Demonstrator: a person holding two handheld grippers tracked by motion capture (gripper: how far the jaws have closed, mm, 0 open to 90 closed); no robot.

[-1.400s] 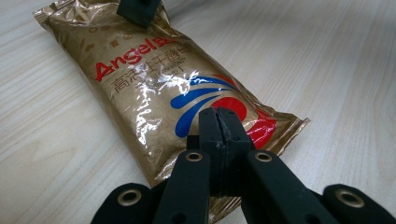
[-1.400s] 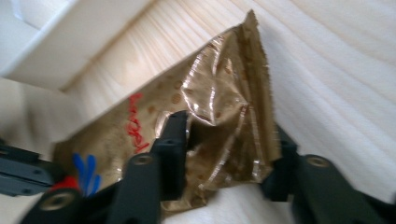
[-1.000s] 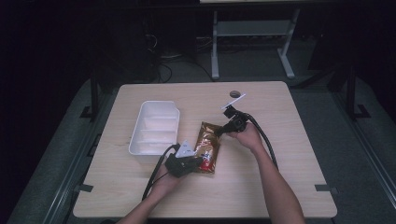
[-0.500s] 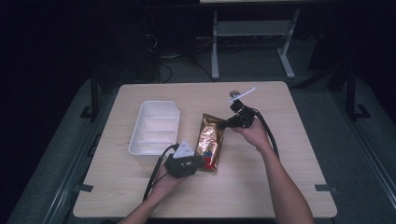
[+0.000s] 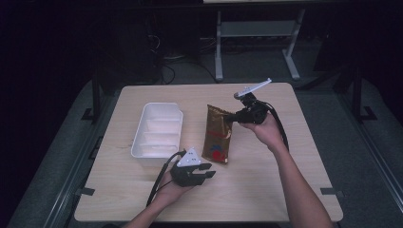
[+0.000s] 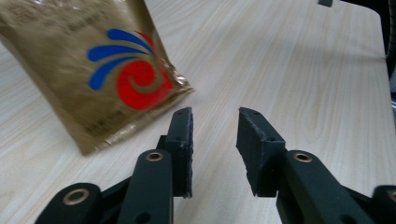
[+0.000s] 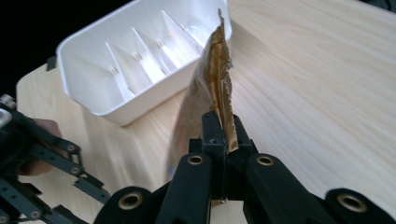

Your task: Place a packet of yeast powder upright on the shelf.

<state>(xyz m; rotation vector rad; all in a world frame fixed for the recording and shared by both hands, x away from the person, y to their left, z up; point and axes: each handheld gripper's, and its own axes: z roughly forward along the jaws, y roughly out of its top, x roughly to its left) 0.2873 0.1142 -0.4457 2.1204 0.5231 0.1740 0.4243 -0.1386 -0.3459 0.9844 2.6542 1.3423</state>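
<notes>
Pouch point(image 5: 218, 135), gold-brown foil with a red and blue swirl printed near its bottom end, is raised by its top edge just beside the white tray point(image 5: 142, 149), on the side away from the worktop's point(image 5: 294, 180) left rim. Its lower end appears to rest on or hang close above the worktop; contact cannot be told. The foil is creased and its sealed edges are crimped, and in the right gripper view it is seen almost edge-on, thin and slightly bowed.

Right tongs point(image 5: 232, 115) are pressed together on the pouch's top seam, pinching only a narrow strip of foil. Left tongs point(image 5: 202, 175) stand spread and empty, low over the worktop just short of the pouch's bottom corner, nearer the person than the tray.

Tray holds thin upright dividers forming narrow compartments, all bare.

Likely hazards, as a judgement: the slim hold on slick foil may slip if the pouch swings; the limp body may fold or catch on a divider if lowered toward the tray; the left tongs, closing late, could nudge the bottom corner sideways.
</notes>
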